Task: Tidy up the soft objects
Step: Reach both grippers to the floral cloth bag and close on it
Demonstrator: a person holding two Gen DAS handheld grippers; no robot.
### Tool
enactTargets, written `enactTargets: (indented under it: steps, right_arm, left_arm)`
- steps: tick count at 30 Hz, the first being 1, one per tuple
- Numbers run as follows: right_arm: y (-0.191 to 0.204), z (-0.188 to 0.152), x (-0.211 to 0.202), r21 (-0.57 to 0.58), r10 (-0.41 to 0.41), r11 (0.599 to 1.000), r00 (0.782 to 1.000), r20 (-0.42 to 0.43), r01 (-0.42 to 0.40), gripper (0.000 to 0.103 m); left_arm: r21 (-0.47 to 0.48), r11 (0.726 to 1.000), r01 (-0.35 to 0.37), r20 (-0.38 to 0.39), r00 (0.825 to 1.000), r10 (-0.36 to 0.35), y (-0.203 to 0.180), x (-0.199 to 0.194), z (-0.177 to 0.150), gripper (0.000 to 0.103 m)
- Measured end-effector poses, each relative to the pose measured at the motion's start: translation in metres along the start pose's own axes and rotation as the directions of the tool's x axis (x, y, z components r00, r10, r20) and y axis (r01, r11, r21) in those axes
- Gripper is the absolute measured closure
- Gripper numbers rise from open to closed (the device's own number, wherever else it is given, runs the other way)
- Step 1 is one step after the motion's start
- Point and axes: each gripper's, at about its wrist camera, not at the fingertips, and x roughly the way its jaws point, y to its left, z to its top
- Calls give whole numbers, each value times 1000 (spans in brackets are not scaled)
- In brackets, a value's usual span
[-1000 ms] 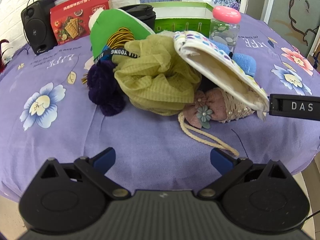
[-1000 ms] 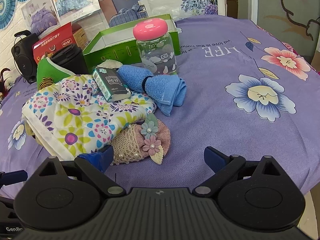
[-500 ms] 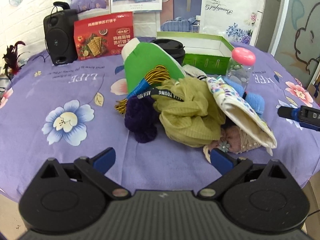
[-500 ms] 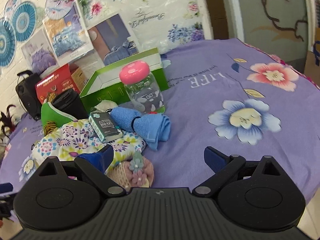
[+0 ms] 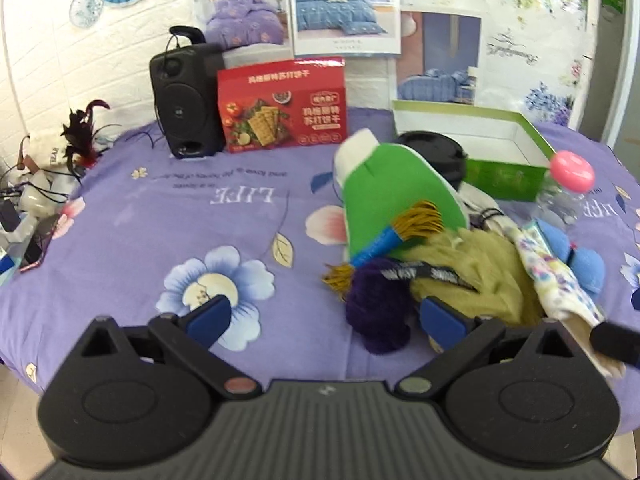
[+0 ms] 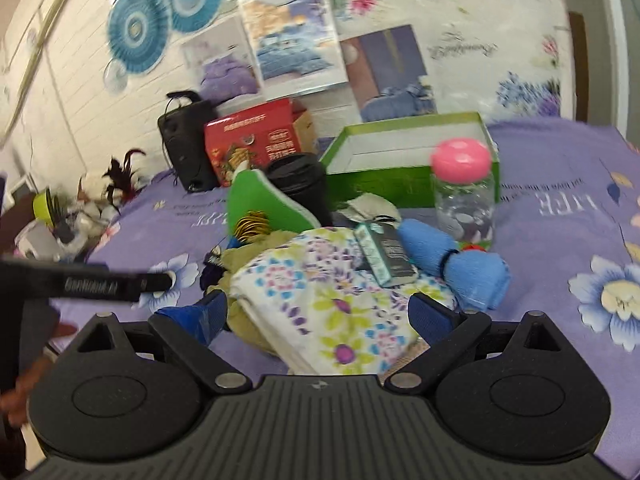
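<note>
Soft things lie heaped on the purple flowered tabletop [image 5: 168,208]: a green slipper [image 5: 396,200] leaning over an olive mesh pouf [image 5: 480,280], a dark purple pompom [image 5: 380,308] beside it, a floral quilted mitt [image 6: 328,300] draped across the top, and a rolled blue towel [image 6: 460,264] behind. My left fingers [image 5: 326,318] are spread wide and hold nothing, next to the pompom. My right fingers [image 6: 318,314] are spread wide too, straddling the mitt without closing on it.

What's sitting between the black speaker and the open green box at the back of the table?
A red cracker box stands between the speaker and the green box, clearest in the left wrist view.
</note>
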Motion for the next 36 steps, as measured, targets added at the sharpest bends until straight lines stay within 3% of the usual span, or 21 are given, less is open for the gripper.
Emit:
enactTargets:
  steps: [5,8,10,13,15,16,19,23,26,28,30,32,33,35,36]
  right_arm:
    - [-1,3,40,-19,-75,997,993,-93,74,19]
    - [-3,-3,32,-20,-66,998,991,-119,64,19]
    - [-3,-13,13,-51,-57,997,992,-110,52,19]
    - [-3,-42,-14,-146,-102,985,992,-75,91,19]
    - [-4,-57,-17,-202,-139,971,989,-48,127,19]
    - [-5,-62,-15,-223,-160,964,986,-50,145,19]
    - [-9,-65,-4,-268,-182,950,982,-46,163,19]
    - [-17,-61,3,-246,-114,966,987,-110,84,19]
    - [-9,-60,-4,-359,-120,931,986,-112,73,19]
    - [0,-61,-9,-480,-160,870,986,-56,114,19]
    - [5,-63,-5,-554,-167,824,985,-45,115,19]
    - [9,-66,1,-588,-157,802,987,-43,102,19]
    - [12,-67,2,-598,-145,796,989,-40,92,19]
    - [17,-67,4,-617,-129,783,991,-35,80,19]
    - [19,-66,5,-626,-124,776,992,-35,75,19]
  left_arm:
    - [-16,999,29,-15,999,-30,0,10,9,3]
    - [19,989,149,-22,989,-149,-12,1,16,3]
    - [67,967,248,-40,969,-245,-26,-6,21,3]
    - [104,916,388,-98,920,-378,-43,-11,21,3]
    - [110,894,435,-145,897,-419,-53,-8,16,3]
    - [118,894,431,-151,898,-413,-58,-7,13,3]
    - [206,902,380,-139,924,-357,-74,-10,8,3]
    - [263,900,348,-132,937,-323,-74,-16,14,3]
    - [355,878,321,-110,947,-302,-70,-19,22,3]
    - [477,822,312,-108,949,-297,-76,-19,21,3]
    - [604,731,317,-122,943,-308,-82,-17,14,3]
    - [712,627,317,-133,937,-323,-87,-15,5,3]
    - [745,588,316,-141,935,-324,-89,-13,1,3]
    - [760,535,368,-195,915,-353,-92,-10,-3,3]
    - [756,522,396,-217,903,-371,-94,-9,-4,3]
